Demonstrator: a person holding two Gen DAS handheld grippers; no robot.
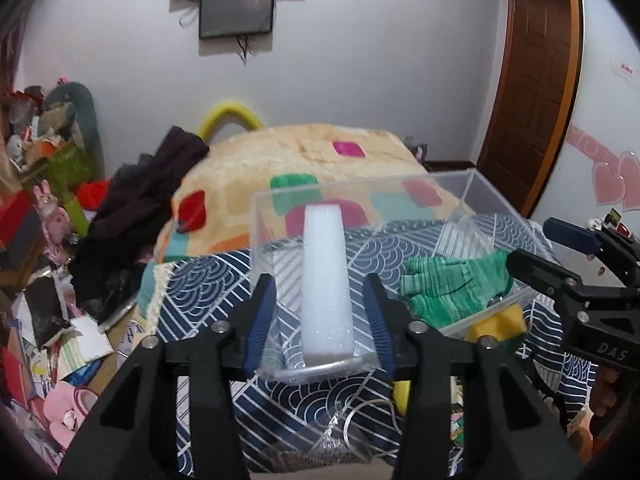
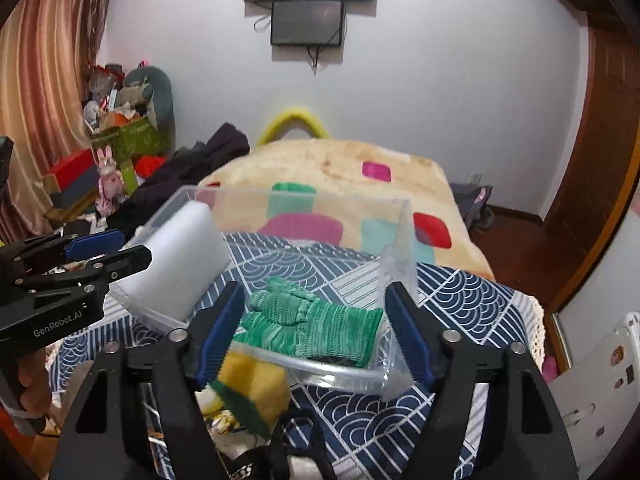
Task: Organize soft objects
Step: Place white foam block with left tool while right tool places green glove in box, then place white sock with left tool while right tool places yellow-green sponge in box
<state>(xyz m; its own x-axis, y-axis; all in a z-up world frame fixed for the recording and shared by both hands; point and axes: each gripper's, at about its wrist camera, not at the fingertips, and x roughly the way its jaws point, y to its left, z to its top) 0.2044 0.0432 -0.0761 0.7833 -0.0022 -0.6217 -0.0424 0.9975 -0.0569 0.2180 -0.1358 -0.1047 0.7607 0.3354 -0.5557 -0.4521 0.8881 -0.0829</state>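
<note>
My left gripper (image 1: 322, 312) is spread wide, its blue pads flanking the near end of the clear box (image 1: 472, 184) where the white foam block (image 1: 326, 276) stands, gripping nothing. My right gripper (image 2: 316, 336) is likewise released, the green glove (image 2: 312, 324) lying between its fingers inside the box, a yellow sponge (image 2: 252, 384) just outside.
</note>
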